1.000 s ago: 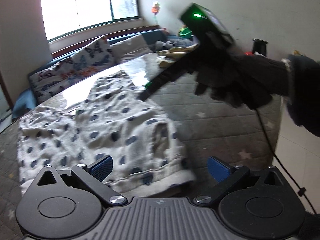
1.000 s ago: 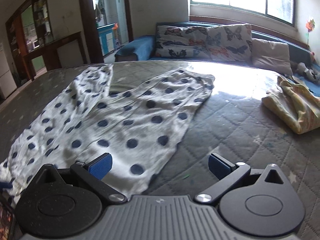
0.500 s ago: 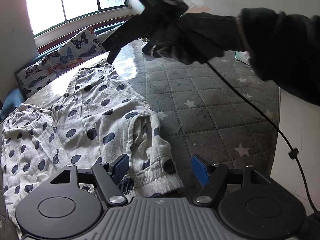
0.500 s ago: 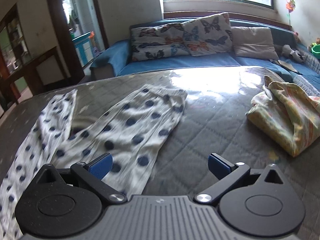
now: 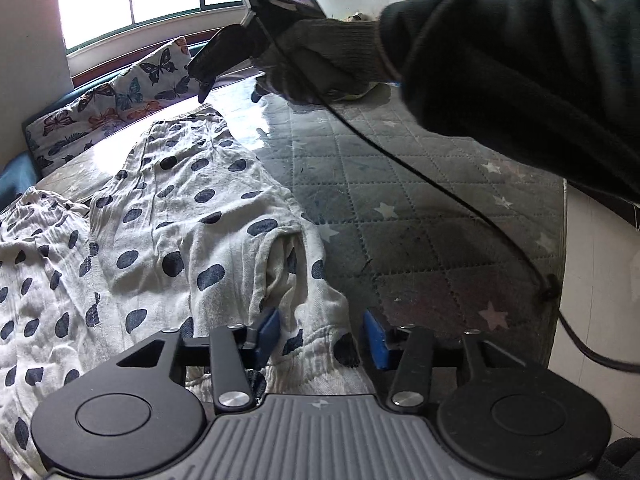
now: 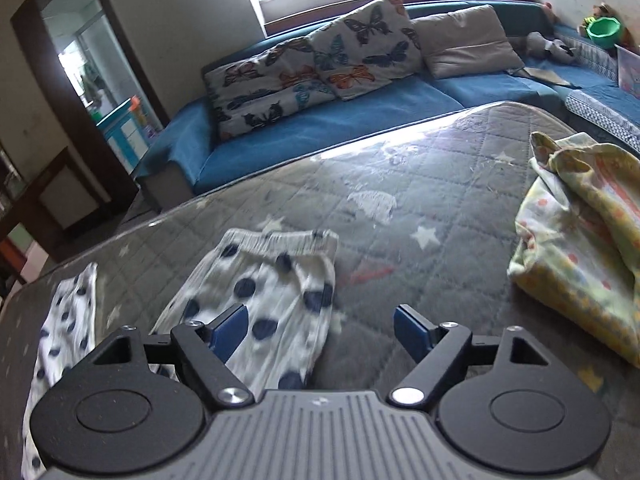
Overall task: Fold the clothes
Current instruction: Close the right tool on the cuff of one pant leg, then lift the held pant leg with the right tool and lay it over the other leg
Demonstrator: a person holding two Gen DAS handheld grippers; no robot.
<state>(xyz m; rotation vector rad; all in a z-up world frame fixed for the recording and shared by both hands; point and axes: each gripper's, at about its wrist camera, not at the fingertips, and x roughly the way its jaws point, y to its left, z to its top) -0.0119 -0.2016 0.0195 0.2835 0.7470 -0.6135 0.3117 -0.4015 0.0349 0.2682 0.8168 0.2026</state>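
Spotted trousers (image 5: 192, 216) between parted left tongs (image 5: 320, 336) on mattress (image 5: 420, 216)

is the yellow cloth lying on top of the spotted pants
No, the yellow cloth lies on the mattress, apart from the spotted pants.
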